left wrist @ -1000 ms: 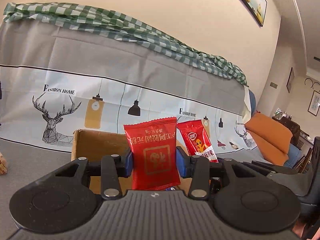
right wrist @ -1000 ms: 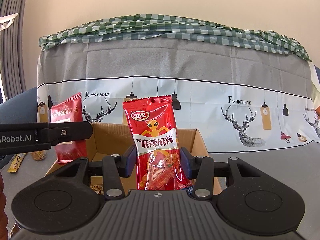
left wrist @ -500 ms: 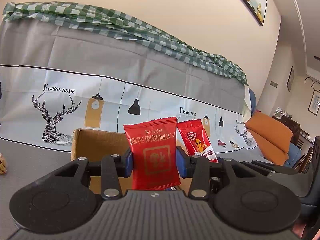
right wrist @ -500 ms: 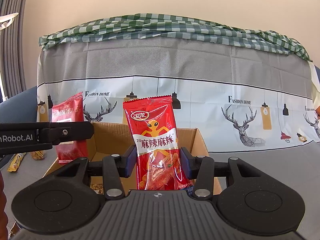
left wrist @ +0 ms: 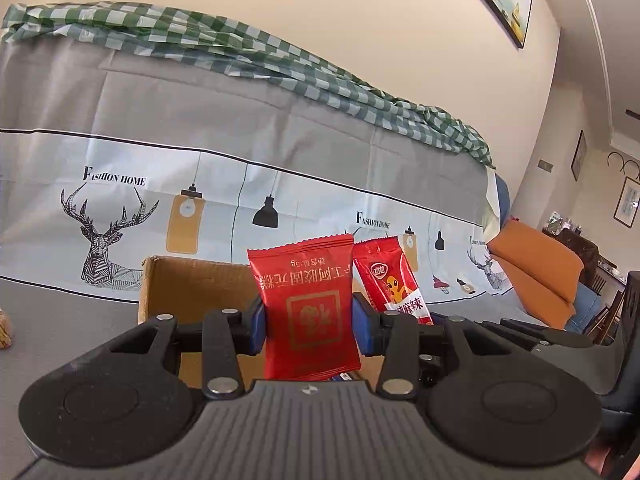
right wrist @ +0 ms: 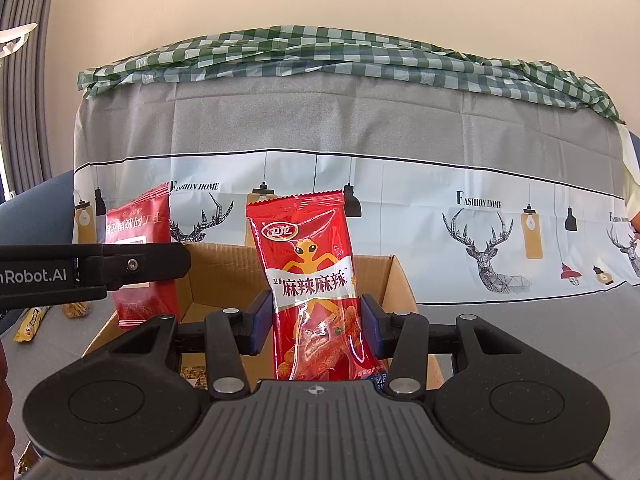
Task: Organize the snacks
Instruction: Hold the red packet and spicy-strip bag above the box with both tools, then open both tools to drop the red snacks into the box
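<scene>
My left gripper [left wrist: 308, 326] is shut on a plain red snack packet [left wrist: 308, 300], held upright and upside down above the open cardboard box [left wrist: 188, 288]. My right gripper [right wrist: 316, 326] is shut on a red spicy-strip packet with an orange cartoon figure [right wrist: 314, 280], also upright over the box [right wrist: 396, 280]. In the left wrist view the spicy-strip packet [left wrist: 394, 284] shows just right of the plain one. In the right wrist view the plain red packet [right wrist: 140, 256] and the left gripper's black arm [right wrist: 100, 270] are at the left.
A sofa draped in a grey deer-print cloth [right wrist: 360, 200] with a green checked cloth [right wrist: 340, 56] on top rises behind the box. Loose snacks [right wrist: 32, 320] lie on the grey surface at left. An orange cushion [left wrist: 536, 268] is at the right.
</scene>
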`<state>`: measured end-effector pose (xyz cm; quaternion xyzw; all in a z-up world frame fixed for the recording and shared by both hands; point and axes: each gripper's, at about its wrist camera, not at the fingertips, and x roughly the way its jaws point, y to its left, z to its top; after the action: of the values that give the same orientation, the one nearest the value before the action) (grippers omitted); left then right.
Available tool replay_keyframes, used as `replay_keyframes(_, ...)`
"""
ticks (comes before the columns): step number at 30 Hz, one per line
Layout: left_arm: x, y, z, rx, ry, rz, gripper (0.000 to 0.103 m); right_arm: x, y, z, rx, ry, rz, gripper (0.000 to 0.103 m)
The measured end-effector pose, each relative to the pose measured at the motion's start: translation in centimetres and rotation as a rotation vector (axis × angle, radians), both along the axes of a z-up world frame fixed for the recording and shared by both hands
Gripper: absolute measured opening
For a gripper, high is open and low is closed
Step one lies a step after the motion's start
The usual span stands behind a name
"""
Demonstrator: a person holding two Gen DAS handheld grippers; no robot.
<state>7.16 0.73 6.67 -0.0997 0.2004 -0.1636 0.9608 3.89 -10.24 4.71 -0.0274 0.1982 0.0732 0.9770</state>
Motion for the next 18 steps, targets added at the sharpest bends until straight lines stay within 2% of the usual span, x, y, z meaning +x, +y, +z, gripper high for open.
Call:
replay_keyframes(15,0.03,-0.22,0.0,0.0,0.006,-0.003,0.047,0.25,-0.05,-0.19,-0.004,0.005,0.008,0.049)
replay_keyframes(16,0.14,-0.29,-0.03,0.001,0.014,-0.005,0.051,0.32,-0.06,-0.22,-0.003,0.01,0.011,0.049)
replay_keyframes(17,0.28,-0.36,-0.12,0.003,0.027,-0.009,0.065,0.4,-0.04,-0.29,-0.003,0.017,0.014,0.05)
replay_keyframes(18,0.31,-0.41,-0.22,0.007,0.033,-0.003,0.074,0.49,0.02,-0.33,-0.005,0.024,0.015,0.05)
